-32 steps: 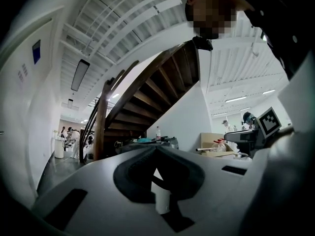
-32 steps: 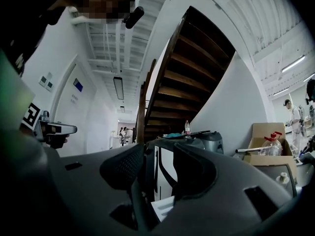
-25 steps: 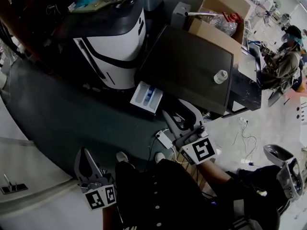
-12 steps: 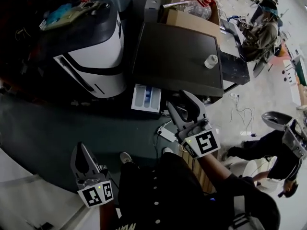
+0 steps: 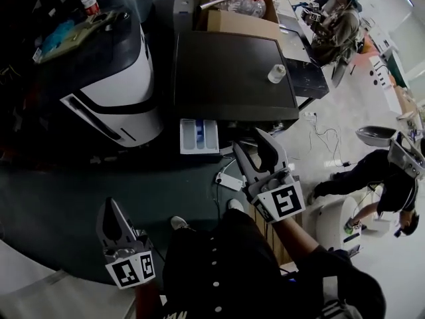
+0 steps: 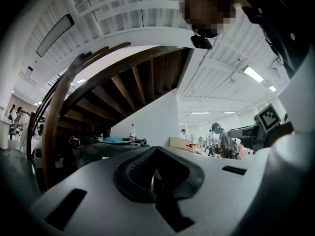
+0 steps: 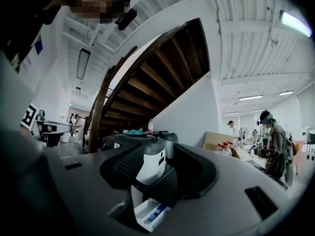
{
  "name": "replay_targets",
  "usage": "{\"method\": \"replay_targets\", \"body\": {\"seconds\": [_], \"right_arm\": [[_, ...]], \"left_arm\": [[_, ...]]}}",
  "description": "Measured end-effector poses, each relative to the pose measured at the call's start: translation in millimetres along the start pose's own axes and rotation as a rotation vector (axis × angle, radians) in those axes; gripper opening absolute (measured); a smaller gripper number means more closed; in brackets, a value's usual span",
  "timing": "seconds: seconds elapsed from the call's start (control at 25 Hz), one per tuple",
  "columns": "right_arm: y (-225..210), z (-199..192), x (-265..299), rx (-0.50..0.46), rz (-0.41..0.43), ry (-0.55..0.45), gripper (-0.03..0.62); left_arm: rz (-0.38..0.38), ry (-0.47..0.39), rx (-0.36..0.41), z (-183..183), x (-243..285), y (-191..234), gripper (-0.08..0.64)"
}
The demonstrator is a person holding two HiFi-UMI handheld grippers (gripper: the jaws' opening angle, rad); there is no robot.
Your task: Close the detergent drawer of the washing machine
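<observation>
The washing machine (image 5: 232,78) has a dark flat top. Its white detergent drawer (image 5: 198,136) sticks out of the front at the upper left, showing blue inside. My right gripper (image 5: 251,145) hovers just right of the drawer and a little short of it, jaws open and empty. In the right gripper view the drawer (image 7: 147,214) shows low between the spread jaws of the right gripper (image 7: 160,161). My left gripper (image 5: 111,208) hangs far back at the lower left, shut and empty. The left gripper view shows the left gripper (image 6: 153,154) with its pads meeting.
A white and black machine (image 5: 113,92) stands left of the washer. A small white cup (image 5: 276,73) sits on the washer top and a cardboard box (image 5: 232,22) is behind it. A power strip (image 5: 229,180) lies on the floor. People (image 5: 392,178) are at the right.
The view has swung so the washer now sits square ahead. My right gripper has turned and edged toward the washer front beside the drawer. The left gripper stays low at the left.
</observation>
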State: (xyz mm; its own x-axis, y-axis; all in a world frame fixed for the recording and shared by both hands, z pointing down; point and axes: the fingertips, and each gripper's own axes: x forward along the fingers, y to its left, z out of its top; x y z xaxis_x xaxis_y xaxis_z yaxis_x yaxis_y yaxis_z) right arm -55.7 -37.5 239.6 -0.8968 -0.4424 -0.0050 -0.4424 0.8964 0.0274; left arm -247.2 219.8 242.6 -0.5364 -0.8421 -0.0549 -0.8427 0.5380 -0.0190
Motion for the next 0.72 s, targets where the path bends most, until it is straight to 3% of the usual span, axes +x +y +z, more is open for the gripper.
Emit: {"method": "replay_targets", "body": {"seconds": [0.72], "right_arm": [[37, -18, -31, -0.011, -0.236, 0.038, 0.184]], "left_arm": [[-0.267, 0.028, -0.027, -17, 24, 26, 0.012]]}}
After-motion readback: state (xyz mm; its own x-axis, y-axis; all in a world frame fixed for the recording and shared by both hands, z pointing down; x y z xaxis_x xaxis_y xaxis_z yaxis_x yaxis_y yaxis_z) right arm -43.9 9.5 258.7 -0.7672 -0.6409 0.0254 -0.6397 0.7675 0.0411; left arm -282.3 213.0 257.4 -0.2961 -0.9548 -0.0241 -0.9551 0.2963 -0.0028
